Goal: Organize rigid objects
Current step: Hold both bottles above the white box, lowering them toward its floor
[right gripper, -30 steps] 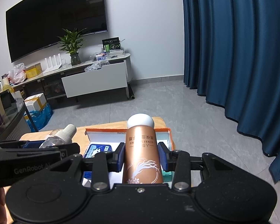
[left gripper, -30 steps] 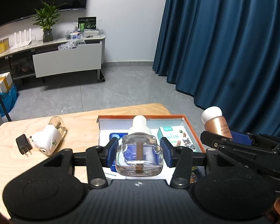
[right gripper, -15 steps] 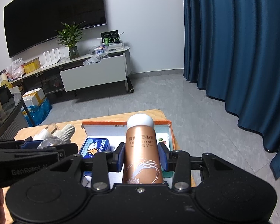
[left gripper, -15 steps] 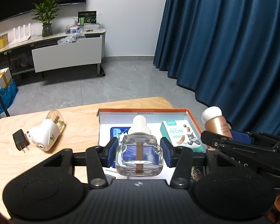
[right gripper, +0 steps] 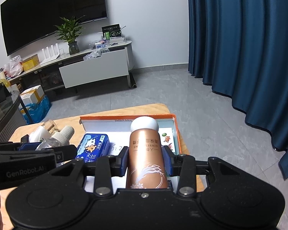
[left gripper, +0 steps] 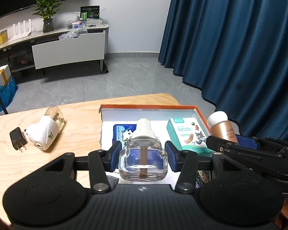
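- The bench (left gripper: pixel 82 118) is a pale wooden top with rounded corners, seen from both wrist views.
- An open cardboard box (left gripper: pixel 147 107), with an orange rim and white inside walls, sits at the far right corner of the bench, its right wall close along the bench's right edge.
- The left gripper (left gripper: pixel 143 153) hangs over the near part of the box, its blue pads pinching a clear glass bottle by its two flat sides.
- The right gripper (right gripper: pixel 146 159) hangs over the box's right half, its blue pads clamped on a copper-coloured bottle.
- The copper-coloured bottle (right gripper: pixel 146 157) has a rounded white cap and points away from the camera, toward the box's far wall; printed lettering and a white branch pattern show on its body.
- The clear glass bottle (left gripper: pixel 143 159) has a ribbed white screw cap and a brown wick down its middle, and it too leans toward the far wall.
- A blue tin (right gripper: pixel 93 147) with a cartoon picture lies flat in the left half of the box floor.
- A teal and white carton (left gripper: pixel 188 136) with cartoon figures lies in the right half of the box, near the right wall.
- A white plug-in vaporiser (left gripper: pixel 46 132) with a clear bottle attached lies on its side toward the bench's left edge, outside the box.
- A small black plug adapter (left gripper: pixel 17 140) lies just beside it, nearer the left edge.
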Tool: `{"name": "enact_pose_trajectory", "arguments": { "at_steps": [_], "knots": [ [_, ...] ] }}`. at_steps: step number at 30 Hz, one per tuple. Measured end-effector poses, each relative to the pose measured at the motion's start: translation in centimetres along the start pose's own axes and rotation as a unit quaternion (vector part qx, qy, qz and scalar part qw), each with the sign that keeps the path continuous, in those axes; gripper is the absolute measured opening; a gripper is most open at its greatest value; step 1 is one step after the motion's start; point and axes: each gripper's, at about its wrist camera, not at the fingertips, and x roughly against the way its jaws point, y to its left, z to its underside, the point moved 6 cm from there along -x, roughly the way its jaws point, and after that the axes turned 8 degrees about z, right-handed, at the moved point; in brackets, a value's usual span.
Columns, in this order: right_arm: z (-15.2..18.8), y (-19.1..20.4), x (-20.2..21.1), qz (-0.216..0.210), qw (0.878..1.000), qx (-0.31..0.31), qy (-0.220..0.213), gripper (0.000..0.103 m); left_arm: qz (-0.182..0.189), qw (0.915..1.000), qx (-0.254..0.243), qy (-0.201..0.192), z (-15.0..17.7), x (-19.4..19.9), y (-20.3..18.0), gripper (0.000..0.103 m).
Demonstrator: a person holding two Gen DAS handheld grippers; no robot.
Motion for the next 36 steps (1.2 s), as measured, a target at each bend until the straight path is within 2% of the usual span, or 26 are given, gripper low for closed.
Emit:
{"name": "enact_pose_trajectory", "arguments": {
  "at_steps": [26,27,28,29,36],
  "knots": [
    [0.50,0.18,-0.87,-0.004,1.000,-0.001,0.002,0.044,0.004,1.0000,-0.002,0.001,0.40,-0.69,-0.30,0.050],
    [0.49,0.27,-0.94,-0.004,1.000,0.000,0.002,0.041,0.004,1.0000,-0.001,0.001,0.40,-0.71,-0.31,0.050],
    [0.46,0.33,-0.98,-0.004,1.000,0.001,0.001,0.020,0.004,1.0000,-0.002,0.001,0.40,-0.71,-0.32,0.050],
    [0.41,0.36,-1.02,-0.002,1.000,0.001,0.002,0.011,0.004,1.0000,-0.002,0.001,0.41,-0.72,-0.33,0.050],
    [0.17,-0.14,-0.71,0.001,1.000,-0.011,-0.006,0.013,0.008,1.0000,-0.004,0.003,0.47,-0.94,-0.51,0.050]
  ]
}}
